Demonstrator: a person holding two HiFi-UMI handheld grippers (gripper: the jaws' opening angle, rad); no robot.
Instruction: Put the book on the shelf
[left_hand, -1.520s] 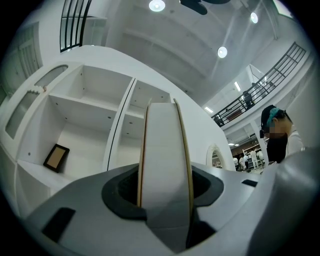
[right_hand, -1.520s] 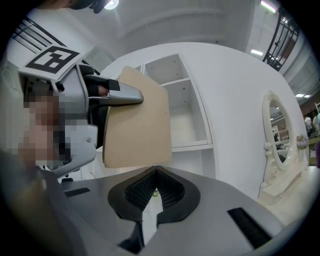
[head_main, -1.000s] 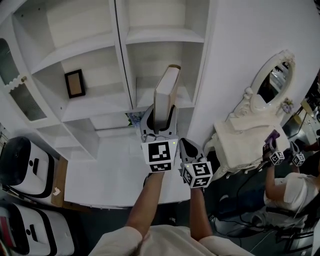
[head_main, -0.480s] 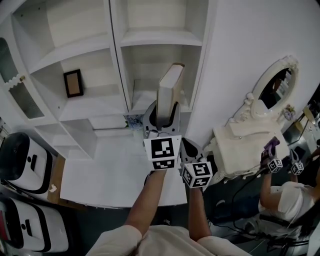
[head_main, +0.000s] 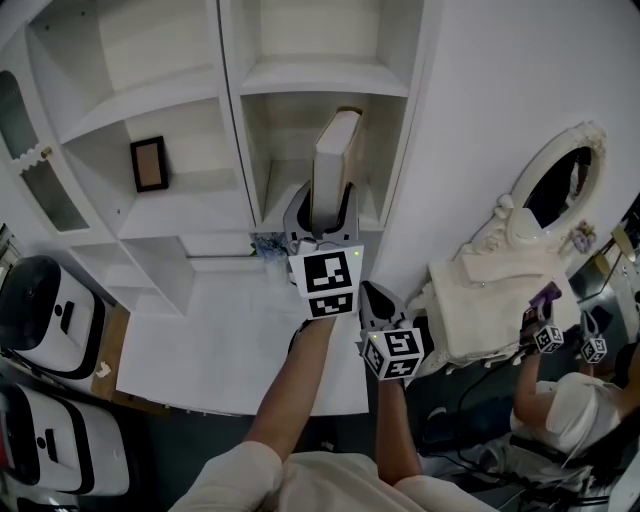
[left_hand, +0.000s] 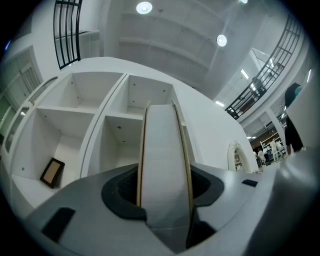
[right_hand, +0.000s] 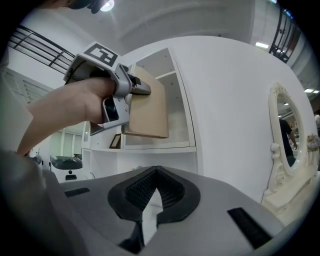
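Book (head_main: 335, 160) stood upright in the left gripper (head_main: 320, 222). The jaws were clamped on its lower part, one against each cover, with the page edges facing that gripper's camera. It hung in the air in front of the right-hand column of the white shelf unit (head_main: 238, 100), about level with the middle compartment (head_main: 290, 195) and not yet inside it. The right gripper (head_main: 377, 303) sat lower and nearer the person, above the white table (head_main: 215, 345), with its jaws brought together on nothing.

The step in hand looked like carrying the book into that compartment and standing it on the board. To do that well, the book should have been kept vertical and steered midway between the central divider and the right side wall. Its top edge appeared close to the board above, so it should have gone in low. The bottom edge needed to land flat and take the weight before the jaws parted. Because the grip sat low on the book, the gripper would probably meet the board's front edge first, and a slight forward tilt of the wrist would have helped.

Nothing showed in the compartment for the book to lean on, so resting it against a wall seemed safer than leaving it free. The idle right gripper could have steadied a cover. The picture frame (head_main: 150, 165) stood in the left column, well apart and no obstacle.
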